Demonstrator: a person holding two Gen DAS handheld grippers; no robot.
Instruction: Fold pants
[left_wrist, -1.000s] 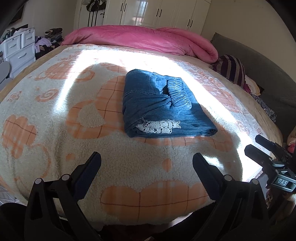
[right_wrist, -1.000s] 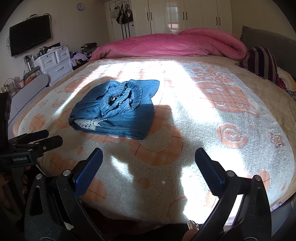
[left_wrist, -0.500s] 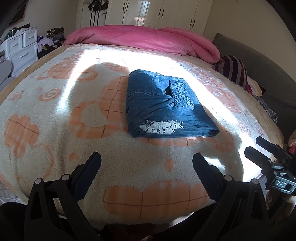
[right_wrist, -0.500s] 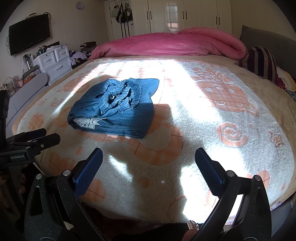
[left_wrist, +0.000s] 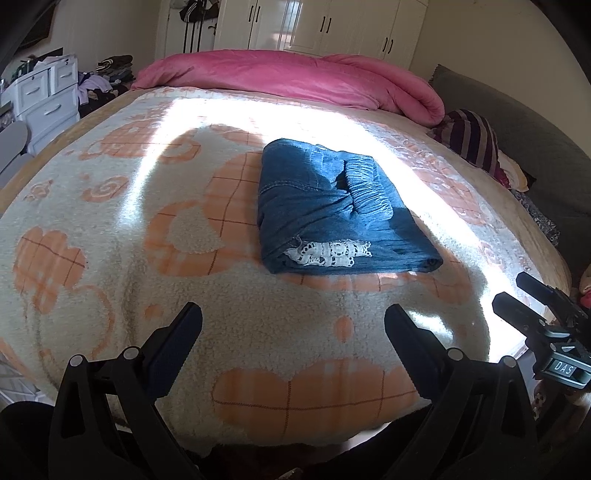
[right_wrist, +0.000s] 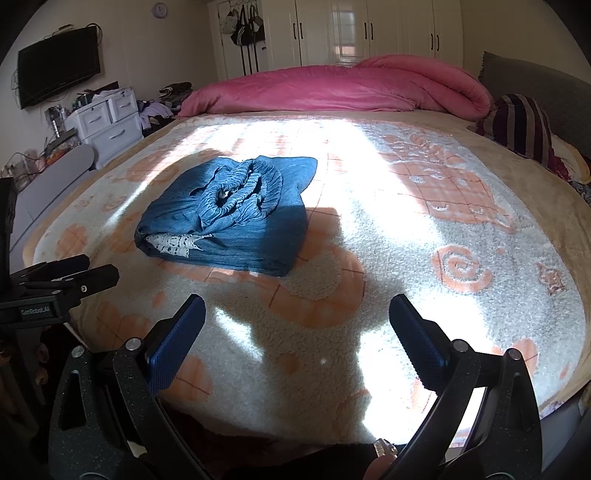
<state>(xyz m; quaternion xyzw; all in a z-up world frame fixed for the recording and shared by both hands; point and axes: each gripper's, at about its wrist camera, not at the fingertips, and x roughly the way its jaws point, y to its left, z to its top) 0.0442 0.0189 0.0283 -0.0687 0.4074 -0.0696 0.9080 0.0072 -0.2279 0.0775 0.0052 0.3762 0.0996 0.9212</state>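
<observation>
One garment: blue denim pants (left_wrist: 334, 212) with white lace trim, folded compactly, lying on cream-and-orange fleece blanket (left_wrist: 110, 229).
Left gripper (left_wrist: 293, 330): spread wide, grasping nothing, near bed edge.
Right gripper (right_wrist: 297, 325): likewise spread, unladen.

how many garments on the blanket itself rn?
1. Folded denim pants, lace trim at the near edge, lie mid-bed on the orange-patterned fleece blanket; also seen at. Both grippers, left gripper and right gripper, are open, clear of them. Layers underneath could be hidden.

Both wrist views low at bed (left_wrist: 110, 229) foot, facing headward; share folded pants (left_wrist: 332, 210).
</observation>
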